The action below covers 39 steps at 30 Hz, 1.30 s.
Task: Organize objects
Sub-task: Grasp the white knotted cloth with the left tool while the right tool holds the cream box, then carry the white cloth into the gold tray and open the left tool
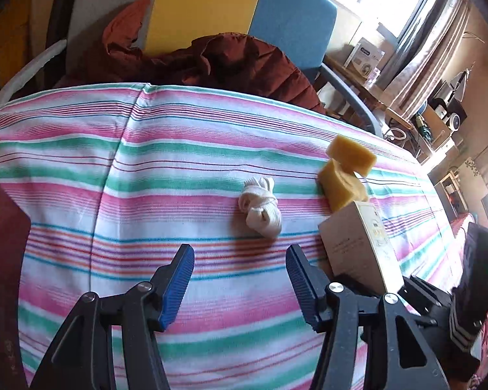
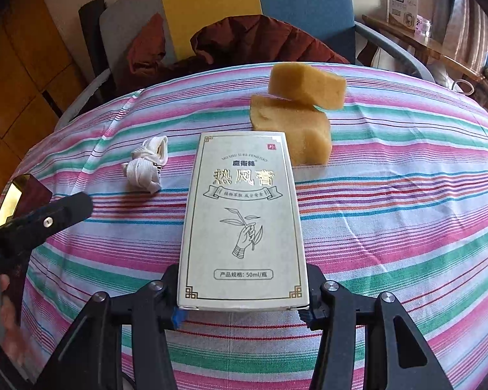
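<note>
My right gripper (image 2: pixel 244 308) is shut on a pale carton (image 2: pixel 242 221) with Chinese print, held flat above the striped cloth (image 2: pixel 390 227); the carton also shows in the left wrist view (image 1: pixel 361 243). Two yellow sponge blocks (image 2: pixel 296 110) are stacked just beyond it, also seen in the left wrist view (image 1: pixel 345 169). A knotted white cloth bundle (image 2: pixel 148 165) lies left of the carton. My left gripper (image 1: pixel 239 282) is open and empty, a short way in front of the bundle (image 1: pixel 260 208).
A chair with grey, yellow and blue panels (image 2: pixel 211 6) holds a dark red jacket (image 2: pixel 260 42) behind the table. A wooden side table with a white box (image 2: pixel 403 3) stands at the right. A dark red box (image 2: pixel 26 191) sits at the left edge.
</note>
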Available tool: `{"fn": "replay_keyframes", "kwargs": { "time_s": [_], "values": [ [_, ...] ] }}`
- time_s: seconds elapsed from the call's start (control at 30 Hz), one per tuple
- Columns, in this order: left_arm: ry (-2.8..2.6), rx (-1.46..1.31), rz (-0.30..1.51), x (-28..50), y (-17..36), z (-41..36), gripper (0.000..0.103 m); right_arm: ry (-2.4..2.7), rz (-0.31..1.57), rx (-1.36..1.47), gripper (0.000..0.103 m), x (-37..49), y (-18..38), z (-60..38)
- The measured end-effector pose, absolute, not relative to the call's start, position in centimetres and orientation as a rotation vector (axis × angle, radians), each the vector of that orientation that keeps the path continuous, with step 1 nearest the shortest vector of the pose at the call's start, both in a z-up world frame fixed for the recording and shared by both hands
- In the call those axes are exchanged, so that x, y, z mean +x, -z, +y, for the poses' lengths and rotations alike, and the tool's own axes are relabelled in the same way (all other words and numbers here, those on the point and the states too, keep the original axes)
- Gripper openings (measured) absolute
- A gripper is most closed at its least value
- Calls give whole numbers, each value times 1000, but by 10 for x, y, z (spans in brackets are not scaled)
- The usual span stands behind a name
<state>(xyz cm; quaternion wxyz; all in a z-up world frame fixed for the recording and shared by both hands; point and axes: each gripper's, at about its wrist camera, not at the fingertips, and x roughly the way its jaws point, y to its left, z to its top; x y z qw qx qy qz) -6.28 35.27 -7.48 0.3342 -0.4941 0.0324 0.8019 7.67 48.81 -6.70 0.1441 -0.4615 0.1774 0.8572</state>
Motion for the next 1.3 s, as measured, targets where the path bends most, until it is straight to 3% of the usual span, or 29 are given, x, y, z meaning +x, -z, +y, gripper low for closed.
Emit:
{"fn": "replay_keyframes", "kwargs": {
  "time_s": [0.33, 0.47, 0.63, 1.07, 1.3],
  "values": [
    [-2100, -1263, 140, -87, 89, 399, 59, -2470, 539, -1353, 52, 71, 68, 491],
    [-2124, -1203, 182, -86, 94, 400, 38, -2468, 545, -1352, 52, 72, 67, 493],
    [-2139, -1076, 269, -69, 98, 388, 32, -2468, 565, -1350, 53, 73, 67, 494],
    [-2201, -1010, 218, -41, 97, 320, 31, -2474, 580, -1294, 52, 79, 64, 489],
    [-2236, -1031, 138, -32, 96, 279, 31, -2602, 462, -1282, 52, 76, 56, 455]
  ]
}}
